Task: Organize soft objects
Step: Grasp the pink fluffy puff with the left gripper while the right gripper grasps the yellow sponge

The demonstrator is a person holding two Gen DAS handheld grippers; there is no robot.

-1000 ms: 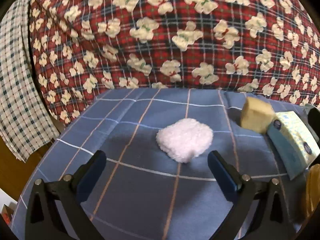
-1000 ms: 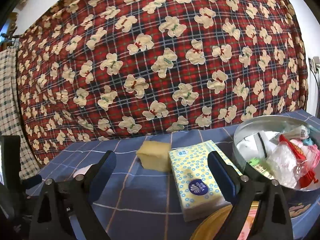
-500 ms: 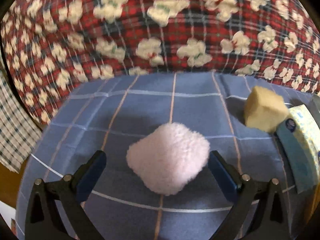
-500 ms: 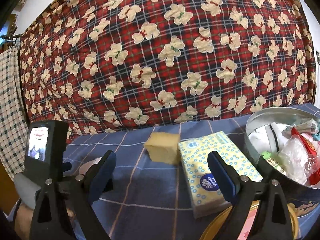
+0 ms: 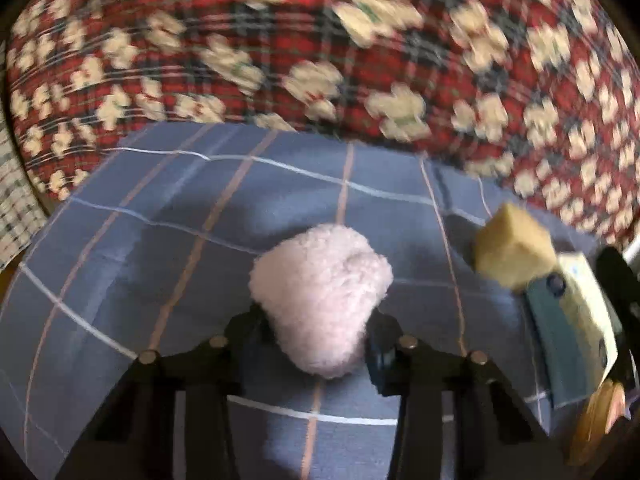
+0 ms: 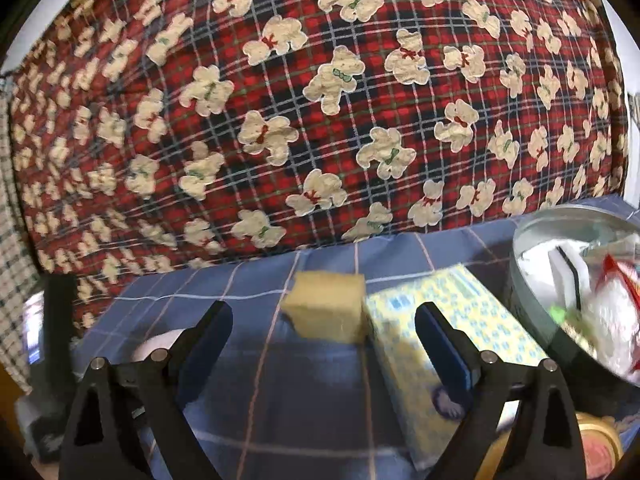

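Beside the open right hand-held gripper (image 6: 324,344), a metal tin (image 6: 532,280) holds plastic-wrapped packets (image 6: 608,308).

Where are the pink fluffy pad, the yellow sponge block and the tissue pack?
pink fluffy pad (image 5: 320,300), left wrist view, middle of its fuzzy top.
yellow sponge block (image 6: 326,310), right wrist view, front face.
tissue pack (image 6: 460,308), right wrist view, patterned top.
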